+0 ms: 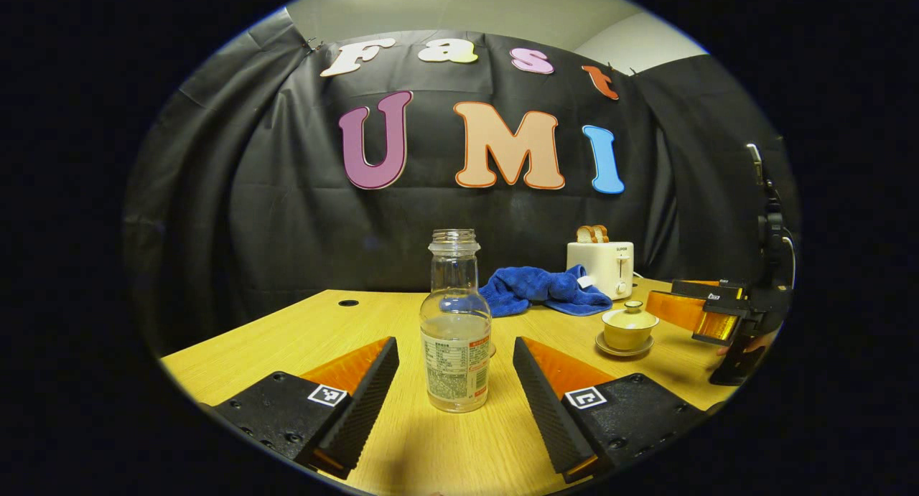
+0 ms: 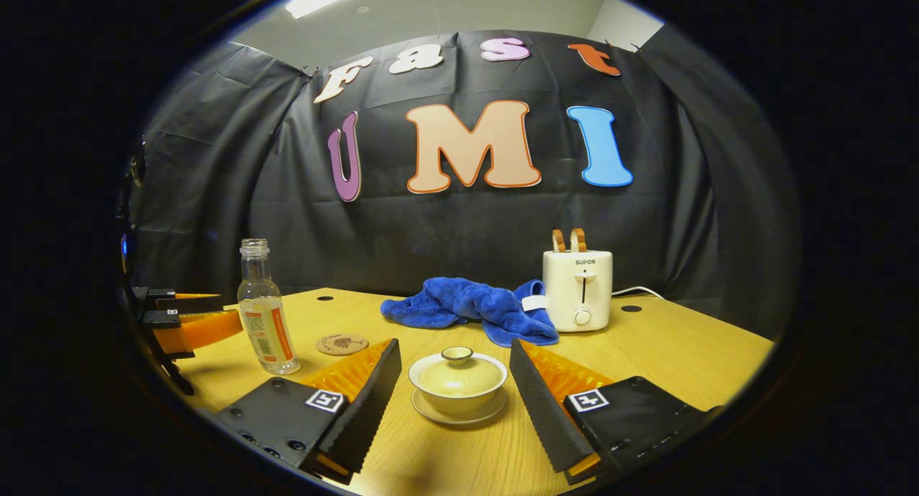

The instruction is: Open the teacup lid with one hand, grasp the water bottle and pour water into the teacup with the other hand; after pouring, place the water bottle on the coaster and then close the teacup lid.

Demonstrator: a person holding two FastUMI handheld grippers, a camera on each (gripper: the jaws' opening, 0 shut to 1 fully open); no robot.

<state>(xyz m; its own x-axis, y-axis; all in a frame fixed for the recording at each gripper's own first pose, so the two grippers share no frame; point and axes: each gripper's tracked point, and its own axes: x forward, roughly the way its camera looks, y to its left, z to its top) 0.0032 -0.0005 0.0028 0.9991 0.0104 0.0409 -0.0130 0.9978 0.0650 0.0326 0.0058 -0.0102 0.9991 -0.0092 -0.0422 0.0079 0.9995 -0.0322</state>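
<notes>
A wooden table (image 1: 301, 324) stood in front of a black cloth wall. In the left gripper view, the left gripper (image 1: 455, 381) was spread open, its two fingers lying on either side of a clear water bottle (image 1: 455, 331) without touching it. The bottle stood upright on the table with no cap on its neck and some water in its lower part. Farther off to the right sat a teacup (image 1: 630, 328) on its saucer (image 1: 623, 349), with the lid (image 1: 632, 311) on. Just beyond the cup, at the edge of that view, the right gripper (image 1: 707, 313) pointed in toward it, held by a hand (image 1: 747, 347) that barely showed beneath.

In the right gripper view, the right gripper (image 2: 455, 381) was also spread open, with the lidded teacup (image 2: 457, 388) standing on its saucer (image 2: 431, 410) between the fingers, apart from both. The lid (image 2: 457, 370) had a small round knob on top. To the left stood the water bottle (image 2: 266, 316), and just beside it on the table lay a round coaster (image 2: 342, 344). The left gripper (image 2: 188, 316) showed at the far left, near the bottle.

At the back of the table lay a crumpled blue towel (image 2: 470, 306), and beside it stood a white toaster (image 2: 578, 289) with two slices of toast (image 2: 568, 240) poking up from its slots.
</notes>
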